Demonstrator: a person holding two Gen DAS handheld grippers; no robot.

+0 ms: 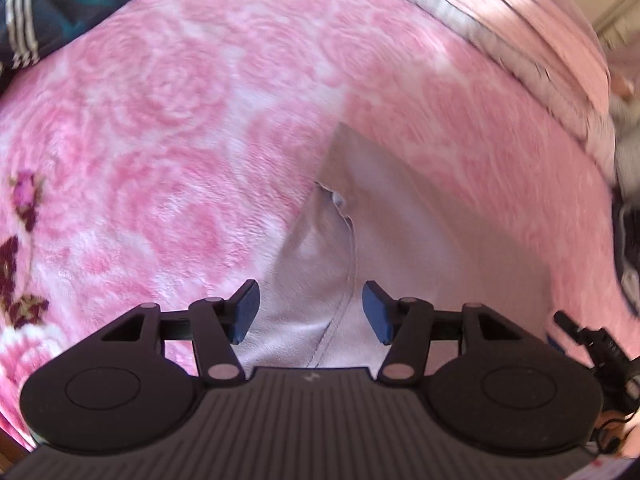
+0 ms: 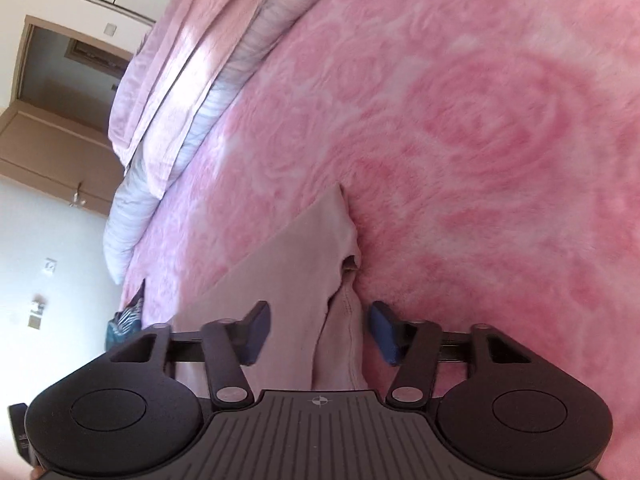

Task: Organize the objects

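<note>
A pale pink folded garment (image 1: pixel 384 220) lies flat on the pink rose-patterned blanket (image 1: pixel 168 120). My left gripper (image 1: pixel 311 310) is open, its blue pads on either side of the garment's near edge and seam, holding nothing. In the right wrist view the same garment (image 2: pixel 296 264) lies below my right gripper (image 2: pixel 319 330), which is open with its blue pads straddling the garment's folded edge. The blanket (image 2: pixel 480 140) fills most of that view.
A dark striped garment (image 1: pixel 48 4) lies at the blanket's far left corner. Folded pink and grey bedding (image 1: pixel 520 28) runs along the far right, and also shows in the right wrist view (image 2: pixel 188 92). A wooden door (image 2: pixel 52 120) and white wall stand beyond the bed.
</note>
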